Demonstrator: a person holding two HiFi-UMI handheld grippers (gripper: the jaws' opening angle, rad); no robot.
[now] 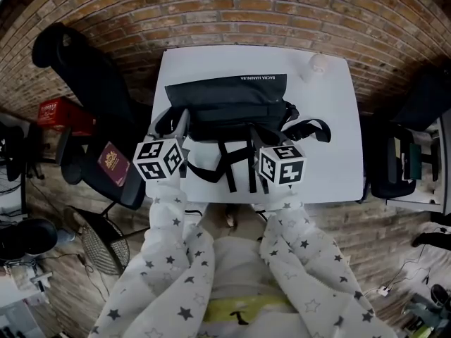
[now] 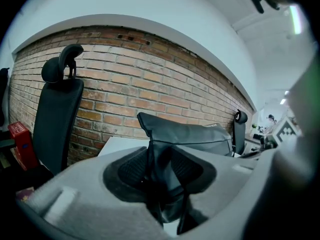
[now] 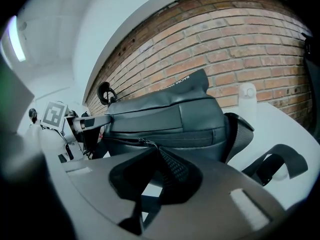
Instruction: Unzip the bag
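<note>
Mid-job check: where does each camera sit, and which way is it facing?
Head view: on the person's head, facing steeply down at the bag on the white table; both sleeves, the left gripper and the right gripper show.
Left gripper view: on the left gripper, facing the brick wall; its jaws pinch the bag's end.
Right gripper view: on the right gripper, facing the bag's front; its jaws are shut on the zipper pull.
Shared: the bag is in all three.
</note>
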